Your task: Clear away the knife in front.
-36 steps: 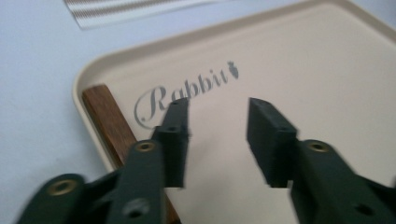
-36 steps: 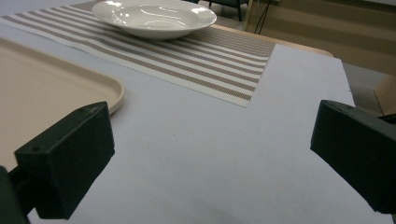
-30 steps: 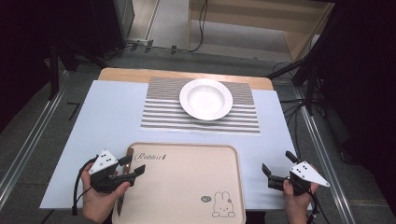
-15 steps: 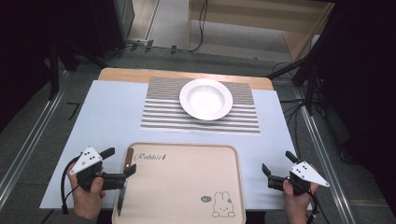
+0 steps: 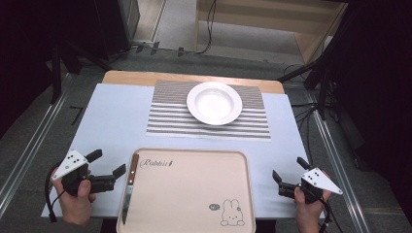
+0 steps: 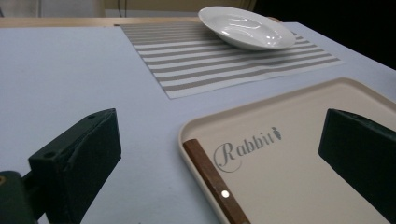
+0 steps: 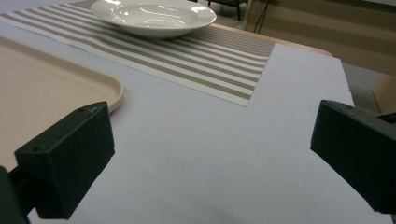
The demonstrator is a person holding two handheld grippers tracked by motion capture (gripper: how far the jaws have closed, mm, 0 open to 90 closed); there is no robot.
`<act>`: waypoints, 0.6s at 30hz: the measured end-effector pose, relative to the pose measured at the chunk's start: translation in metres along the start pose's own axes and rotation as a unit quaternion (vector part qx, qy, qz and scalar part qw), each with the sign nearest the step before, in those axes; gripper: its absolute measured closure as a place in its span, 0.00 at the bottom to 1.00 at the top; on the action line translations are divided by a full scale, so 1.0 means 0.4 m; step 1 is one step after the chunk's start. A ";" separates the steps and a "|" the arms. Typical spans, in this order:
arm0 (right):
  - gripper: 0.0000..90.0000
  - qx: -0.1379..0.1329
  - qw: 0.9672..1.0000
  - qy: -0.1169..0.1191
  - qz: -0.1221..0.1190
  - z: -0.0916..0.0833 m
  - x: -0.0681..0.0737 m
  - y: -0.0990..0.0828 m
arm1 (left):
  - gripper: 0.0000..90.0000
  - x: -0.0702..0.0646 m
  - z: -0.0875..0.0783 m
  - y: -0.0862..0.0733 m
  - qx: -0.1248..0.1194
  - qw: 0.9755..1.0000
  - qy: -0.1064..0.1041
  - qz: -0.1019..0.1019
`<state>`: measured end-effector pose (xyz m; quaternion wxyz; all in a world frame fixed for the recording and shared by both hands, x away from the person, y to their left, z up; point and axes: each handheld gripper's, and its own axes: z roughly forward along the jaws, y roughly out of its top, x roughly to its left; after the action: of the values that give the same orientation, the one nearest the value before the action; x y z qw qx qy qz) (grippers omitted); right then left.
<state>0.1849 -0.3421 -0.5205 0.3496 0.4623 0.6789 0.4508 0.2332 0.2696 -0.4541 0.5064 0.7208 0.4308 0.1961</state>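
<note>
Knife [image 5: 128,189] set down along left edge of tray [image 5: 194,194], left gripper [image 5: 106,169] just opened and empty, right gripper [image 5: 286,177] wide open too; next, probably reach far for plate [image 5: 214,102].

Wooden-handled knife [image 5: 128,189] flat along tray's [image 5: 194,160] left edge

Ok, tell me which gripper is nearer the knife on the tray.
Left. The left gripper sits open just off the tray's left edge, right beside the wooden-handled knife lying along that edge. The right gripper hovers open past the tray's far right side.
</note>
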 end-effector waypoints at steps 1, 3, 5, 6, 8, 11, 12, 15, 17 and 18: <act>0.00 0.000 1.000 0.000 0.000 0.000 0.000 0.000 | 0.00 0.005 -0.002 0.000 -0.001 1.000 0.001 -0.002; 0.00 0.000 1.000 0.000 0.000 0.000 0.000 0.000 | 0.00 0.016 -0.006 -0.001 -0.001 1.000 0.007 -0.002; 0.00 0.001 1.000 -0.001 0.000 0.000 0.000 0.000 | 0.00 0.026 -0.010 -0.002 -0.002 1.000 0.010 -0.004; 0.00 0.001 1.000 -0.001 0.000 0.000 0.001 0.000 | 0.00 0.031 -0.013 -0.003 -0.003 1.000 0.012 -0.005; 0.00 0.001 1.000 -0.001 0.000 0.000 0.001 0.000 | 0.00 0.041 -0.017 -0.005 -0.005 1.000 0.015 -0.007; 0.00 0.001 1.000 -0.002 -0.001 0.000 0.001 0.000 | 0.00 0.055 -0.021 -0.007 -0.006 1.000 0.020 -0.008; 0.00 0.001 1.000 -0.002 -0.001 0.000 0.001 0.000 | 0.00 0.059 -0.022 -0.008 -0.005 1.000 0.022 -0.007; 0.00 0.001 1.000 -0.002 -0.001 0.000 0.001 0.000 | 0.00 0.073 -0.025 -0.009 -0.005 1.000 0.026 -0.010; 0.00 0.001 1.000 -0.002 0.000 0.000 0.001 0.000 | 0.00 0.082 -0.027 -0.011 -0.006 0.999 0.032 -0.011; 0.00 0.001 1.000 -0.002 0.000 0.000 0.001 0.000 | 0.00 0.088 -0.028 -0.013 -0.006 0.999 0.032 -0.012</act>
<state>0.1848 -0.3417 -0.5206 0.3507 0.4632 0.6788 0.4491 0.2424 0.3053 -0.4594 0.4991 0.7057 0.4545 0.2153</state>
